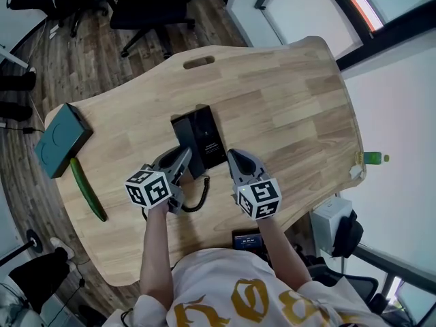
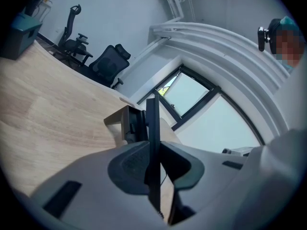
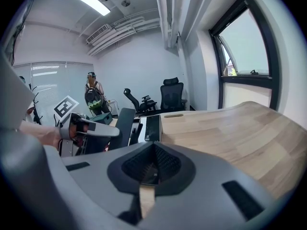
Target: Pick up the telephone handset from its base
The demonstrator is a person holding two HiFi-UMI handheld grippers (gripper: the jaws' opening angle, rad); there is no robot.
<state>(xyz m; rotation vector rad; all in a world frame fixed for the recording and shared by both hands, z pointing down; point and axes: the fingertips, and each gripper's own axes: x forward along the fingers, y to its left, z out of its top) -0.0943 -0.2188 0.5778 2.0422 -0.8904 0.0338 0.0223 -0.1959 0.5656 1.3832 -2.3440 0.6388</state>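
Observation:
A black telephone base (image 1: 208, 136) lies in the middle of the wooden table (image 1: 293, 101). Its handset (image 1: 185, 162) runs along the base's left side, and a coiled cord (image 1: 201, 197) trails toward me. My left gripper (image 1: 182, 161) is shut on the handset, which shows in the left gripper view as a thin black upright strip (image 2: 152, 119) pinched between the pads, with the base (image 2: 130, 126) behind it. My right gripper (image 1: 236, 158) rests just right of the base, shut and holding nothing. The right gripper view shows its jaws (image 3: 153, 147) together, with the handset (image 3: 123, 127) and base (image 3: 152, 127) ahead to the left.
A teal box (image 1: 61, 139) and a long green object (image 1: 88, 189) lie at the table's left end. A green bottle (image 1: 373, 158) stands past the right edge. Office chairs (image 1: 146, 5) stand beyond the far side. A person (image 3: 93, 96) stands at the back of the room.

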